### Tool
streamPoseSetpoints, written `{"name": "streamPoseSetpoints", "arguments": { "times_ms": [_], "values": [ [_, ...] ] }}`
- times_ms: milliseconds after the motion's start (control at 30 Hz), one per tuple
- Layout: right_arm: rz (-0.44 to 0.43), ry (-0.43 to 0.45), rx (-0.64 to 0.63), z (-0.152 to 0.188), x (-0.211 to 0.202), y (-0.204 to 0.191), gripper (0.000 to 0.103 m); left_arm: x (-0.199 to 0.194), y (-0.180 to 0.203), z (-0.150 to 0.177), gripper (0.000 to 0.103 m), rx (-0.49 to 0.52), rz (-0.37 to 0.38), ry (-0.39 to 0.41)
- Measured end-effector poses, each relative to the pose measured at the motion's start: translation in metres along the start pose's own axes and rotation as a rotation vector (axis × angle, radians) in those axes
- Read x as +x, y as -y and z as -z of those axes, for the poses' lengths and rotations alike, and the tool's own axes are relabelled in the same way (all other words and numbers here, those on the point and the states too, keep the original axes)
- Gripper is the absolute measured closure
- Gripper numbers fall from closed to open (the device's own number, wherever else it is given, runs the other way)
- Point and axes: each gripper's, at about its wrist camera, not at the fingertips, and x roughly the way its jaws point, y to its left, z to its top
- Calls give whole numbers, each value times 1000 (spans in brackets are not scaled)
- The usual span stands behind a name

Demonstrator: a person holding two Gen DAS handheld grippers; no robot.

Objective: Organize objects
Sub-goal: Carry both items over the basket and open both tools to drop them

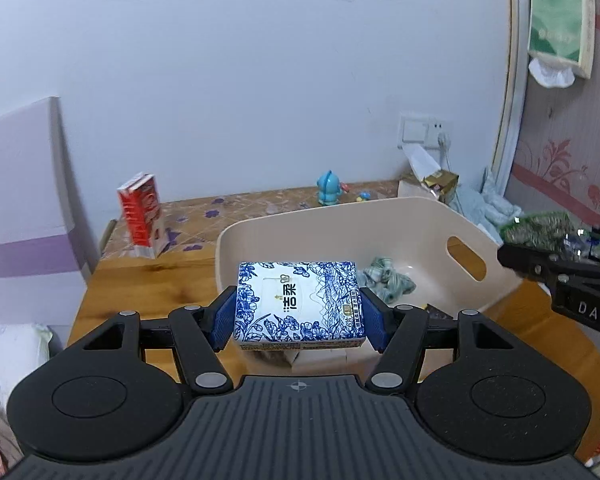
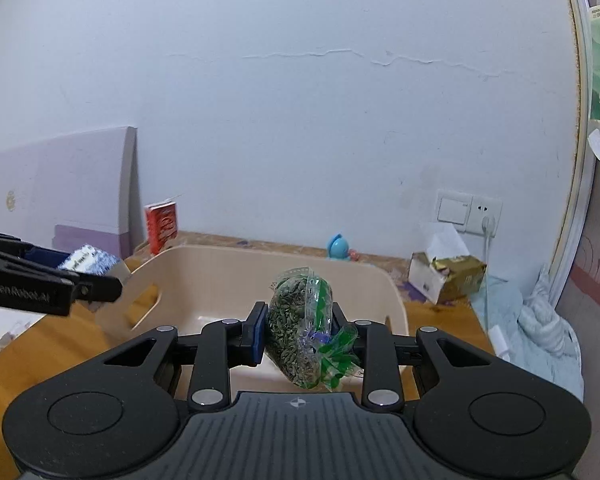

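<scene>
At the left of the frame the red carton point(image 1: 142, 210) stands on the table point(image 1: 148, 284), out of play. Centre, the left gripper point(image 1: 299, 311) is half open, clamped on the blue tissue pack point(image 1: 298, 305) above the beige basket point(image 1: 440, 220). Far right, the right gripper point(image 2: 302, 334) pinches the seed bag point(image 2: 302, 330) narrowly. I'd carry both over the rim before letting go.

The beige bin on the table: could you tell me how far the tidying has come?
Done: a rolled greenish bundle already lies in the beige bin. In hand: the left gripper clamps a blue-and-white tissue pack, and the right gripper a bag of seeds, both above the bin. Left: the red carton, blue toy and gold box.
</scene>
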Motion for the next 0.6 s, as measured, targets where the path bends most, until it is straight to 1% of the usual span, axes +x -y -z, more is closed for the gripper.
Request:
{"name": "streamPoseSetpoints", "arguments": {
  "times_ms": [100,267,367,467,600],
  "values": [
    [18,-13,6,-10,17,5,74,30,4,-12,39,18,0,-50],
    [24,-83,6,-14,51,13,74,79,11,-19,39,45,-1,-149],
    [15,-150,-5,-10,70,14,74,103,18,-16,39,71,1,-217],
    [-4,-221,1,-3,90,17,74,123,23,-11,39,74,8,-281],
    [-25,-313,-29,6,107,14,74,141,24,-4,39,78,7,-348]
  ]
}}
